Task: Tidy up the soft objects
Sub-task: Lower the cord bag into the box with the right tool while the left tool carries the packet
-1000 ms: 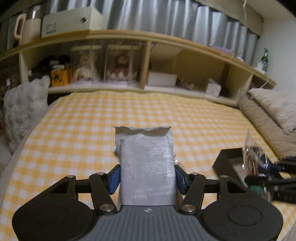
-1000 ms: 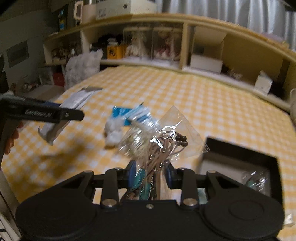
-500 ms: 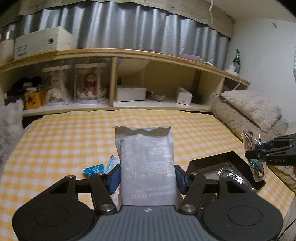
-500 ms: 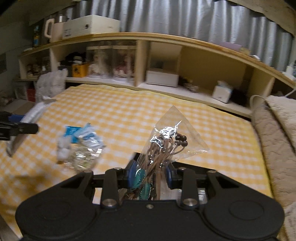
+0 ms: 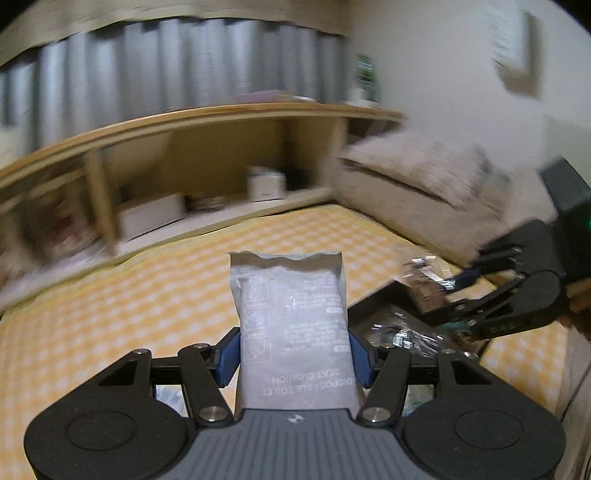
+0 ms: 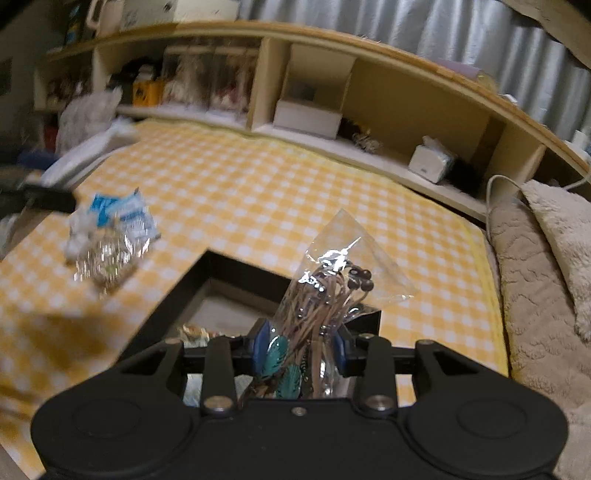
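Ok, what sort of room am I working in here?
Most likely a bedroom: a bed under a yellow checked sheet, a fluffy pillow along its side, and a wooden shelf unit at its head, with grey curtains behind.

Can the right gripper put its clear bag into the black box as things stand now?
Probably yes. The right gripper holds the clear bag right above the black box, whose top is open. Only small packets lie inside, and the left gripper is off to the side.
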`<state>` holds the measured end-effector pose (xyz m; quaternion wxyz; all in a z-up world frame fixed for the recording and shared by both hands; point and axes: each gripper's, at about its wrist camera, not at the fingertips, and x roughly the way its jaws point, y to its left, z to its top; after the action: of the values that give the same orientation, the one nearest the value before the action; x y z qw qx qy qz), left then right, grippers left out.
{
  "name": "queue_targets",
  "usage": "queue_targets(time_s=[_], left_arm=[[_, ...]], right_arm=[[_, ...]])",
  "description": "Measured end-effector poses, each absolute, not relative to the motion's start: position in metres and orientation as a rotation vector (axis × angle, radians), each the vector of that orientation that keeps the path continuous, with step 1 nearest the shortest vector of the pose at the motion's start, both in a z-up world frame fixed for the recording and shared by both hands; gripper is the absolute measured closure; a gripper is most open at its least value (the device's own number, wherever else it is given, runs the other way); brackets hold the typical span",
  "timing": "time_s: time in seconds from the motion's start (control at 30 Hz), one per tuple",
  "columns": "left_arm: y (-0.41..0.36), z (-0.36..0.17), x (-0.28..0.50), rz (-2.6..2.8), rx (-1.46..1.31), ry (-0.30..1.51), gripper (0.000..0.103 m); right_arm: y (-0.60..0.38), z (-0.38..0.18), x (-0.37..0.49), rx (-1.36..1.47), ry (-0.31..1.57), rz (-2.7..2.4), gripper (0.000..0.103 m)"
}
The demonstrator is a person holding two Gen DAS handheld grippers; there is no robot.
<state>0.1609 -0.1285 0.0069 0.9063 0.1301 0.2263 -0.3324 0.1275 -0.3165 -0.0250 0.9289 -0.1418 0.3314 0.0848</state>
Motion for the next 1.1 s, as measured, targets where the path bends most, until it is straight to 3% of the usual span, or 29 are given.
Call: queue_targets(time_s=[0.37,0.6,0.9,0.93,1.0,1.1], left_arm=[[-0.203,-0.005,0.2,-0.946,0.58,0.427,0.043],[-0.227,-0.038,0.214,-1.021,0.872,0.441,0.042],[-0.251,-0.058,0.218,-1.189,0.962,0.417,0.041],[-0.253,-0.06,0.22,-1.196,0.96,0.419,0.038],[-0.255,-0.063,0.225,-1.178,0.955,0.427,0.017],[-0.253,-0.067,0.232,-1.132,0.935,0.457,0.015]], right_arm=[[-0.331,-0.056,0.152,-0.289,0.758,0.226,0.064],[-0.345,-0.059,0.149,-0.193,0.8,0.242,0.04],[-0.363,-0.054,0.148,-0.072,0.787,0.182,0.038],[-0.365,-0.053,0.148,-0.05,0.783,0.17,0.038],[-0.369,-0.052,0.148,-0.002,0.769,0.162,0.039],[-0.371,-0.051,0.149,0.042,0.759,0.166,0.039]])
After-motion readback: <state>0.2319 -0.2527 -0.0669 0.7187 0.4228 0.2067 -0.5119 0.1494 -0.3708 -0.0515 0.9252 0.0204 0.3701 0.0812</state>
